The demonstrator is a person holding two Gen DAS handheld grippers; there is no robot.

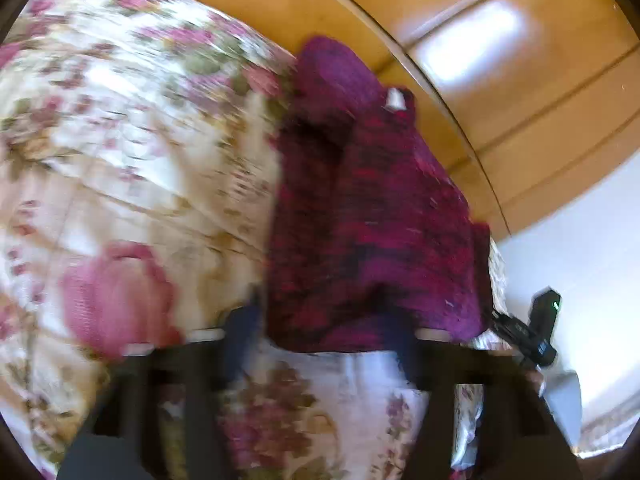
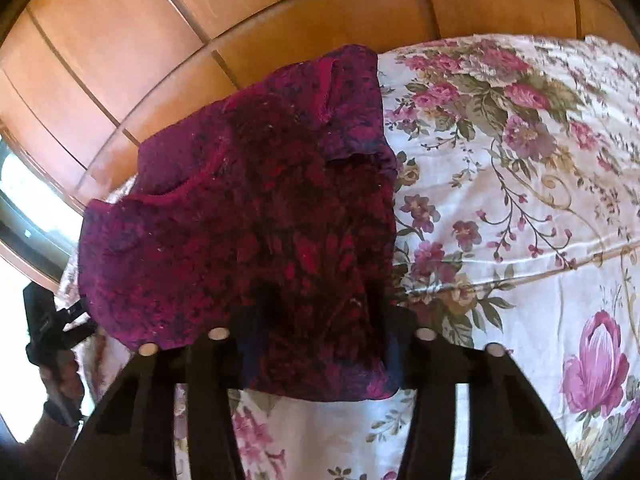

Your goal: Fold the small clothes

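Observation:
A small magenta and dark-red patterned garment (image 1: 372, 216) lies on the floral bedsheet (image 1: 120, 140), near the bed's edge by the wooden panels. It has a white label near its far end. My left gripper (image 1: 324, 332) is open, its fingers either side of the garment's near edge; the view is blurred. In the right wrist view the same garment (image 2: 260, 216) lies partly folded over itself. My right gripper (image 2: 320, 340) is open, its dark fingers spread either side of the garment's near edge. The other gripper (image 2: 44, 332) shows at the far left.
Orange wooden panels (image 2: 200, 40) stand behind the bed. The floral sheet (image 2: 520, 200) spreads wide to the right in the right wrist view. A white wall (image 1: 580, 260) lies beyond the bed's edge, and the right gripper's body (image 1: 536, 328) shows there.

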